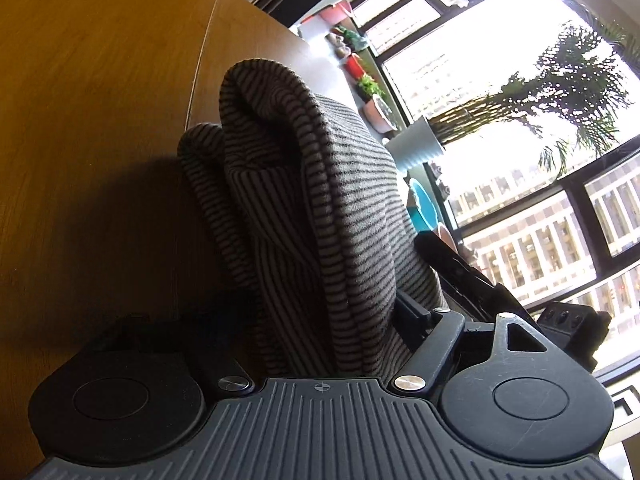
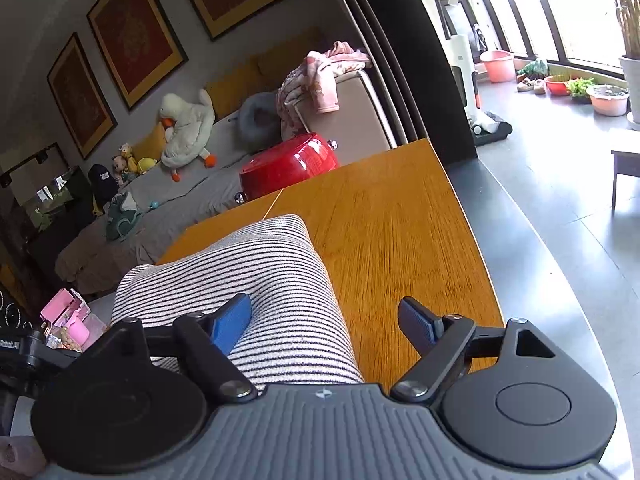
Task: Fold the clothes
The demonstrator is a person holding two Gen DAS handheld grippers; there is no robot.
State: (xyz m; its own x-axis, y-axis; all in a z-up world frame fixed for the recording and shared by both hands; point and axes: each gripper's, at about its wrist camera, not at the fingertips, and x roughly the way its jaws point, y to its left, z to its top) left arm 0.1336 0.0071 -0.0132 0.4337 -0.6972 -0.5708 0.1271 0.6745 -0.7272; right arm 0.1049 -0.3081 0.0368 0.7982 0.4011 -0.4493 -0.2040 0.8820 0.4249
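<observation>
garment [image 1: 320, 200]: striped knit, soft, light, bundled in several layers on worktop [image 2: 392, 216]
left gripper [image 1: 324, 320]: jaws clenched on garment's thick fold
right gripper [image 2: 324, 320]: jaws released, straddling garment's edge
grip: thick folded edges

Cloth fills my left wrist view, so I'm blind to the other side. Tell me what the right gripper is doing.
Observer: The right gripper is open, gripping nothing.
Operator: Say what it's over.
Observer: One blue pad lies over the striped garment; the other is over bare table.
Operator: Report what's beyond the table.
Observer: A sofa with a white plush goose on it.
</observation>
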